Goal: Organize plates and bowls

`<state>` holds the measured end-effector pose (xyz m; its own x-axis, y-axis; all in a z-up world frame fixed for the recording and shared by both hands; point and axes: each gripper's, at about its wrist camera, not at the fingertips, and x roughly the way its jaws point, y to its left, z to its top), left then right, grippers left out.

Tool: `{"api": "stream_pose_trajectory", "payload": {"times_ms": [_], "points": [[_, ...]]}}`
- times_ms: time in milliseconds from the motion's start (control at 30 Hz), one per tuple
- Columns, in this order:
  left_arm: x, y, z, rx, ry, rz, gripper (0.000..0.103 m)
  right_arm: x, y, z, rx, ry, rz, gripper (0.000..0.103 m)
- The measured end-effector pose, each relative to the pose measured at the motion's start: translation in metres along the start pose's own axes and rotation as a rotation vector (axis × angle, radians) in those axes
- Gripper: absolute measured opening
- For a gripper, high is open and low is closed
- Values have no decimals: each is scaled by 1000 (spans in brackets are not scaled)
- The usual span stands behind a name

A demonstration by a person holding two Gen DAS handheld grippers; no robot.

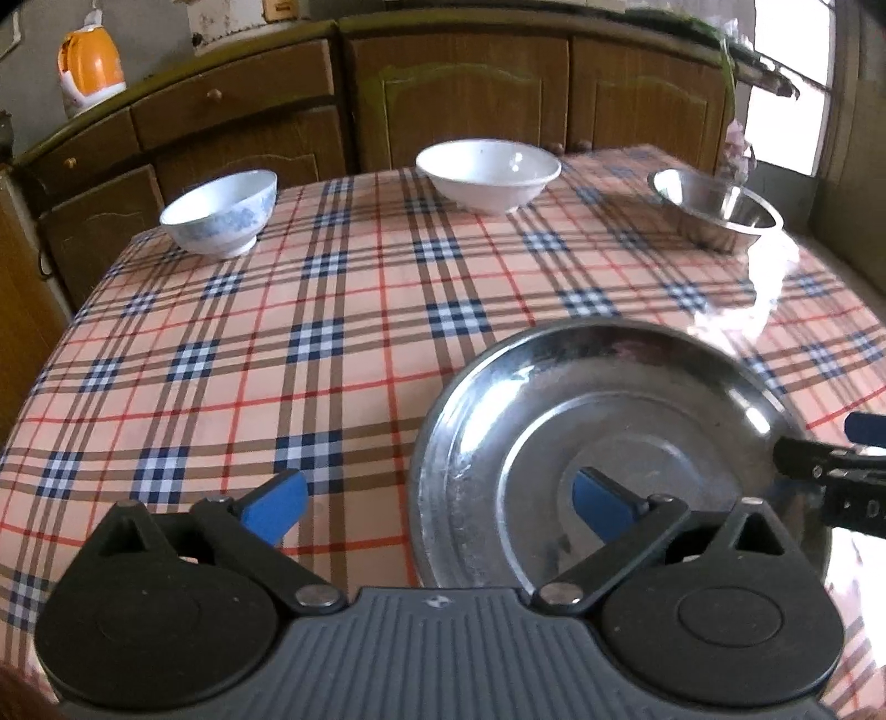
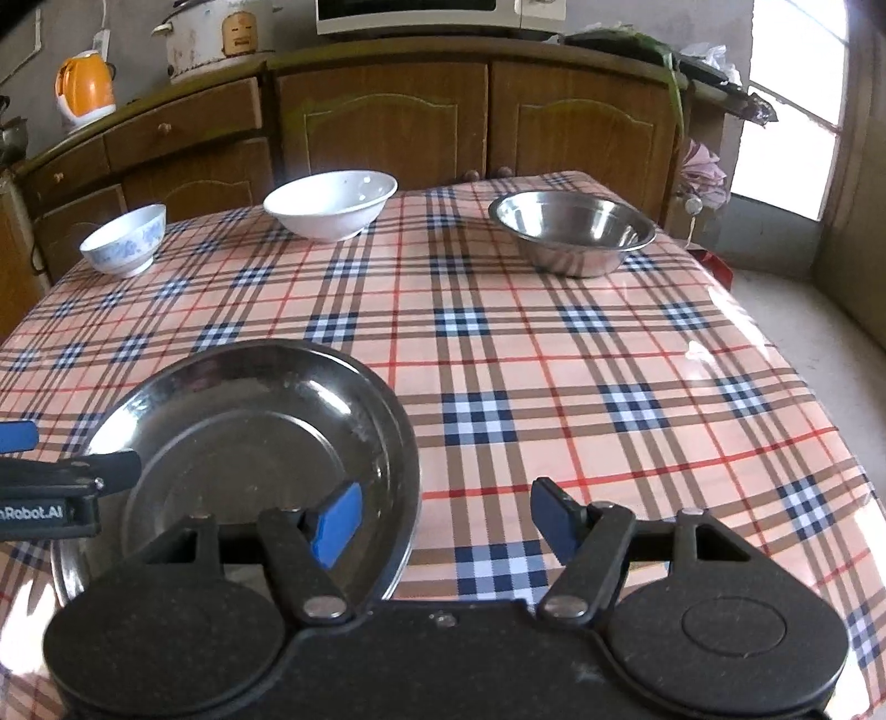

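While both claws, left gripper (image 1: 437, 507) and right gripper (image 2: 446, 523), are hanging wide open and empty, we are starting at the metal plate (image 1: 603, 443). Next we are thinking of pinching its rim — gently.

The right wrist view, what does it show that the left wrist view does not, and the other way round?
Only the right wrist view shows the rice cooker and the microwave on the counter. Only the left wrist view shows the steel plate whole, lying to the right. Both show the kettle, the blue-patterned bowl, the white bowl, the steel bowl and the checked tablecloth, each gripper with jaws open.
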<state>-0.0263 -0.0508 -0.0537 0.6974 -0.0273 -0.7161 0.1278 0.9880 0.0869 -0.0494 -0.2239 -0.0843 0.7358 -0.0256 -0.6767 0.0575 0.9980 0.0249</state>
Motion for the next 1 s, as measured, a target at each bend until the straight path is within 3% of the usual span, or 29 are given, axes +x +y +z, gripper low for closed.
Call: {"api": "stream_pose_trajectory", "payload": {"times_ms": [167, 433, 533, 633, 1000], "points": [[18, 4, 2, -19, 68, -42, 103, 13, -7, 1, 58, 44, 40, 80], [30, 0, 0, -6, 78, -71, 98, 24, -7, 2, 73, 60, 82, 76], [30, 0, 2, -17, 68, -121, 84, 26, -4, 4, 59, 56, 92, 67], [28, -6, 4, -4, 54, -135, 77, 26, 0, 6, 63, 57, 143, 36], [24, -6, 6, -40, 60, -133, 61, 23, -4, 9, 73, 47, 107, 33]]}}
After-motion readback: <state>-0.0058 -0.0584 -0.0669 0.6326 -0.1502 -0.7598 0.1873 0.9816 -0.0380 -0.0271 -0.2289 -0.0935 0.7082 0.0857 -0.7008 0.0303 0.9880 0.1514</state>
